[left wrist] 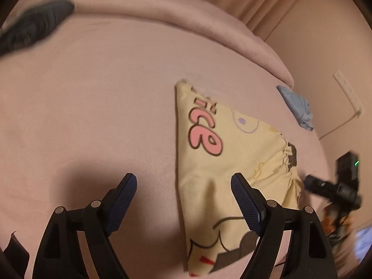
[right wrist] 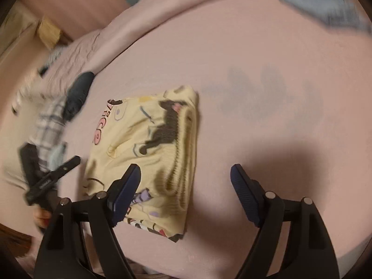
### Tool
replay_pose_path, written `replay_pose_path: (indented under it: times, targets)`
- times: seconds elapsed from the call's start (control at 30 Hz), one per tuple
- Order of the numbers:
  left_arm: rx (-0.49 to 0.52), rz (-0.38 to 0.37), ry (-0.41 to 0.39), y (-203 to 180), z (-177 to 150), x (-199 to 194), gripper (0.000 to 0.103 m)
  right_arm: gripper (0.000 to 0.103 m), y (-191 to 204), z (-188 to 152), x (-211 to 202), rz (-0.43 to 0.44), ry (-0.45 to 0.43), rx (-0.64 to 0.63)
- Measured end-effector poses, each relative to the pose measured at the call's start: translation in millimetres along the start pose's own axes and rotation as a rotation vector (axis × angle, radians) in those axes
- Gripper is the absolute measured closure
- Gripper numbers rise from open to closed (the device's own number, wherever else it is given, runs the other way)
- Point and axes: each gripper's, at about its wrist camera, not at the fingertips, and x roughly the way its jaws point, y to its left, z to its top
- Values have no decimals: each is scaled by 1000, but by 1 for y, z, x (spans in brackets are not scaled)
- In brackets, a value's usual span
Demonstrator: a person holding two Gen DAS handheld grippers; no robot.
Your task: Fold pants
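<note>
We see the yellow printed pants (right wrist: 148, 148) lying folded into a compact packet on the pink bed (right wrist: 255, 58). Both the left claw (left wrist: 183, 200) and right claw (right wrist: 186, 190) hang wide open, empty. Folding looks finished; next, we judge, comes only tidying or setting aside.

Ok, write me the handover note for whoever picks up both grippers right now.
Left gripper: open, empty, above the bed beside the pants.
Right gripper: open, empty, above the bed beside the pants.
Yellow cartoon-print pants: lying in a compact folded stack on the pink bed sheet, elastic waistband on top.
Done: folding looks finished, pants released.
Left: perhaps only tidying the edges; check the stack.
</note>
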Motion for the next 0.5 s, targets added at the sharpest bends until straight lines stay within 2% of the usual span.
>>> replay_pose_path:
  times: [0.07, 0.1, 0.17, 0.23, 0.27, 0.3, 0.33, 0.37, 0.4, 0.43, 0.5]
  targets:
    - [-18, -42, 39, 2, 0, 13, 20, 22, -7, 2, 12, 50, 14, 40]
    - [-14, -39, 34, 0, 0, 15, 20, 22, -7, 4, 19, 73, 13, 38]
    - [-10, -101, 41, -5, 1, 16, 20, 21, -5, 10, 30, 78, -7, 34]
    - [-8, -132, 59, -9, 2, 20, 22, 21, 3, 20, 40, 102, -6, 6]
    - [12, -125, 66, -12, 2, 23, 33, 22, 11, 21, 47, 99, 3, -10]
    - [27, -103, 66, -15, 2, 25, 58, 27, 18, 22, 52, 84, 11, -32]
    - [13, -101, 73, -13, 3, 27, 76, 40, 29, 23, 58, 51, 17, -75]
    - [-20, -123, 78, -9, 2, 26, 88, 52, 36, 22, 60, 29, 16, -104]
    - [-41, -146, 76, -5, 3, 25, 93, 71, 41, 23, 63, 13, 25, -119]
    - [-39, -150, 64, -6, 4, 22, 93, 79, 44, 26, 65, 23, 31, -113]
    - [0, -130, 29, -15, 8, 11, 94, 81, 53, 30, 58, 22, -4, -143]
